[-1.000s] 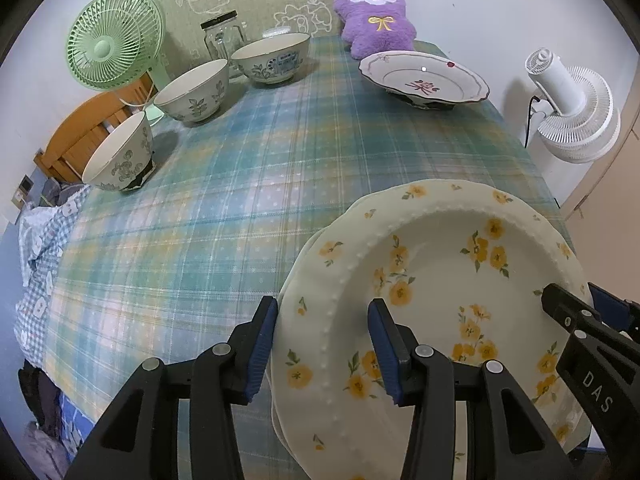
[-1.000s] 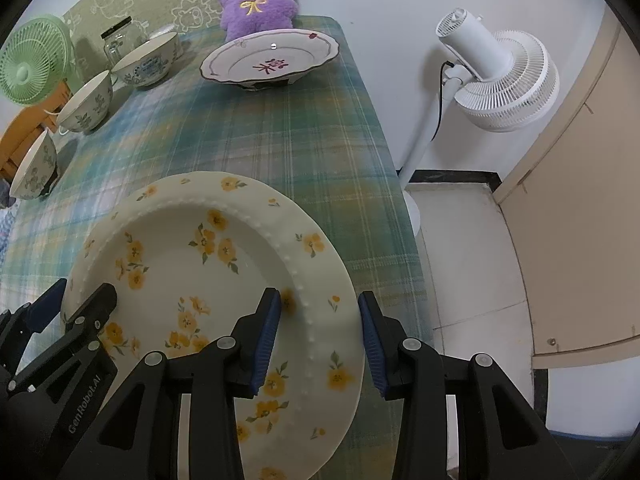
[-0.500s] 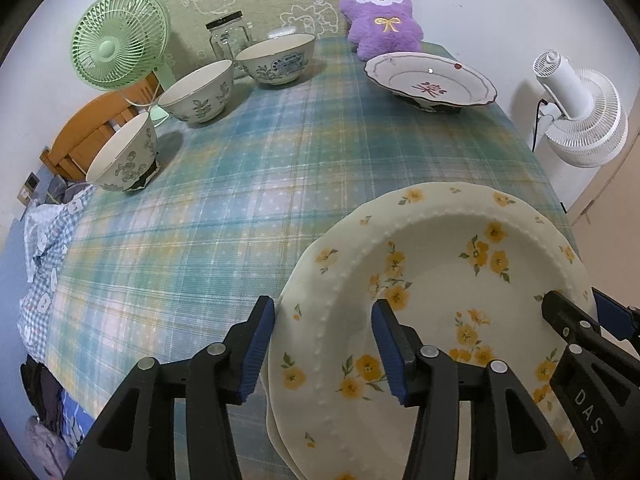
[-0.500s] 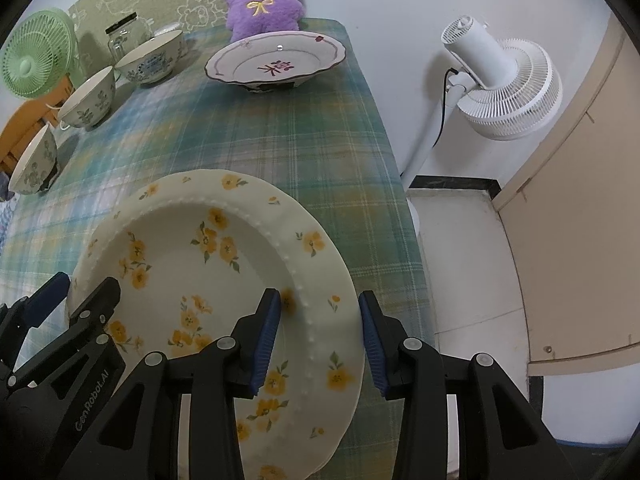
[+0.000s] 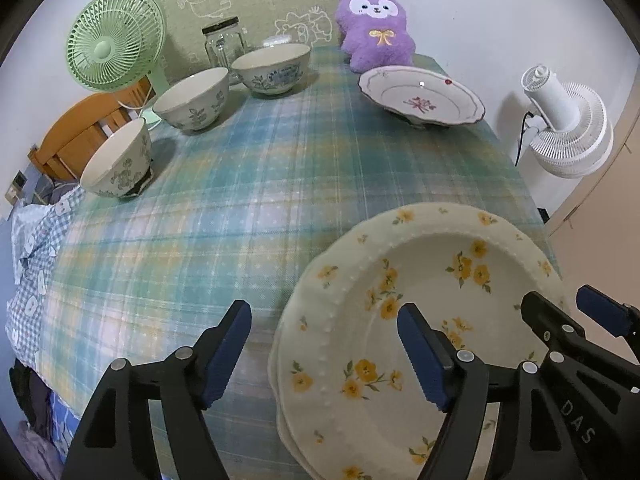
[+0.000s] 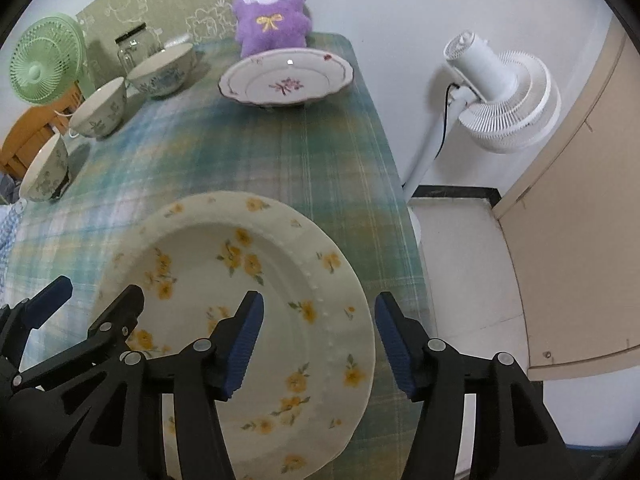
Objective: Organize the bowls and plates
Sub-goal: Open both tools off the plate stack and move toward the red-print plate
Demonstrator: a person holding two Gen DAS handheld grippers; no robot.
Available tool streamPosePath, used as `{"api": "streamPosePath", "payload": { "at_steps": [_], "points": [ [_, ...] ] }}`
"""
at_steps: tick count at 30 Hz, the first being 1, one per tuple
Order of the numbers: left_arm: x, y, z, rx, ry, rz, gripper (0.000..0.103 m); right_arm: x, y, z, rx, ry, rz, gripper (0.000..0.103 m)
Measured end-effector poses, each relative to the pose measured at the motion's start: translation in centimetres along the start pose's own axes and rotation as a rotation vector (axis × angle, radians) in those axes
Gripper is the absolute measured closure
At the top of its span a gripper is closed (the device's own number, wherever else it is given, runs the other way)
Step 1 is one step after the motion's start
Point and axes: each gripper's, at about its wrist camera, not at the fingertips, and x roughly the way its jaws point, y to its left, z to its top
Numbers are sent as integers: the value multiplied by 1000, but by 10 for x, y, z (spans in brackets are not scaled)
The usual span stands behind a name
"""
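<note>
Plates and bowls are spread over a table under a blue-green plaid tablecloth (image 5: 280, 184). Largest of the crockery is a cream round plate with yellow flowers and a beaded rim (image 5: 420, 320), lying at the near right corner of the cloth on top of a second plate of the same cream colour, whose edge peeks out below on its left. Far right, just in front of a purple plush toy (image 5: 374, 28), sits a white scalloped plate with a pink flower (image 5: 420, 96), raised on something dark beneath it. Three white bowls with grey-blue floral prints run along the far left side: one (image 5: 272, 66) farthest back, one (image 5: 192, 98) in the middle, one (image 5: 118, 160) nearest and tilted. Behind them stand a clear glass jar with a black lid (image 5: 222, 42) and a green desk fan (image 5: 114, 44); a white floor fan (image 5: 568, 120) stands off the table's right edge.

The left gripper (image 5: 324, 348) straddles the flowered plate's left rim, and the right gripper (image 6: 320, 340) straddles its right rim. Both sets of jaws have just been opening and now stand apart, with the rim between the blue pads but not pressed by them.
</note>
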Motion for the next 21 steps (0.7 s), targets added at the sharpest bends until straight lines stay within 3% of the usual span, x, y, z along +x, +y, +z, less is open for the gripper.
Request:
{"api": "streamPosePath", "payload": {
  "at_steps": [21],
  "points": [
    [-67, 63, 37, 32, -138, -119, 22, -90, 49, 23, 84, -154, -36, 41]
  ]
}}
